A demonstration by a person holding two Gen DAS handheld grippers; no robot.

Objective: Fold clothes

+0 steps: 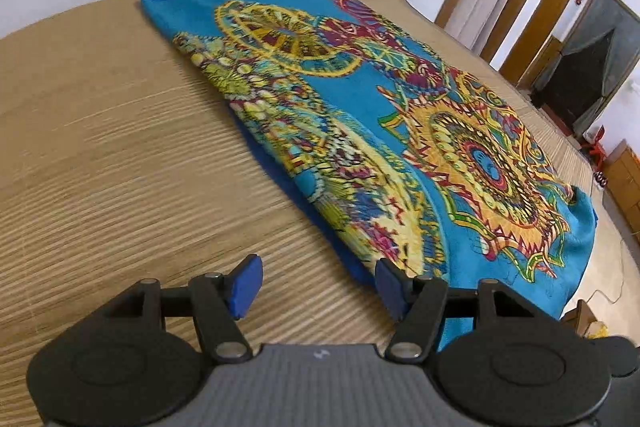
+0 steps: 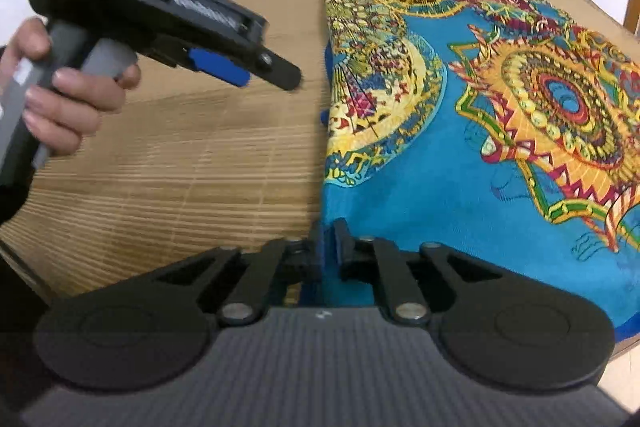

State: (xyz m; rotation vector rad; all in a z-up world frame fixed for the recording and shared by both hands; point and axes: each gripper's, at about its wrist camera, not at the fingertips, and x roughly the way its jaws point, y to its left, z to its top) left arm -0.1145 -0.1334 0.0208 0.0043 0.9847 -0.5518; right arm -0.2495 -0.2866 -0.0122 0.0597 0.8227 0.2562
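A folded blue cloth (image 1: 400, 131) with bright yellow and red mandala prints lies on a woven bamboo mat (image 1: 120, 147). My left gripper (image 1: 318, 285) is open low over the mat, its right pad right by the cloth's near left corner, and nothing sits between its pads. In the right wrist view the cloth (image 2: 460, 155) fills the right half. My right gripper (image 2: 329, 249) stands at the cloth's near left edge with its jaws only a narrow gap apart; blue fabric shows in the gap and no pad visibly presses on it. The left gripper (image 2: 264, 75) hovers over the mat (image 2: 180, 155).
A hand (image 2: 68, 95) grips the left gripper's handle at the left. A white wall runs behind the table. Wooden door frames (image 1: 532, 15) and a dark opening stand off to the far right, beyond the mat's right edge.
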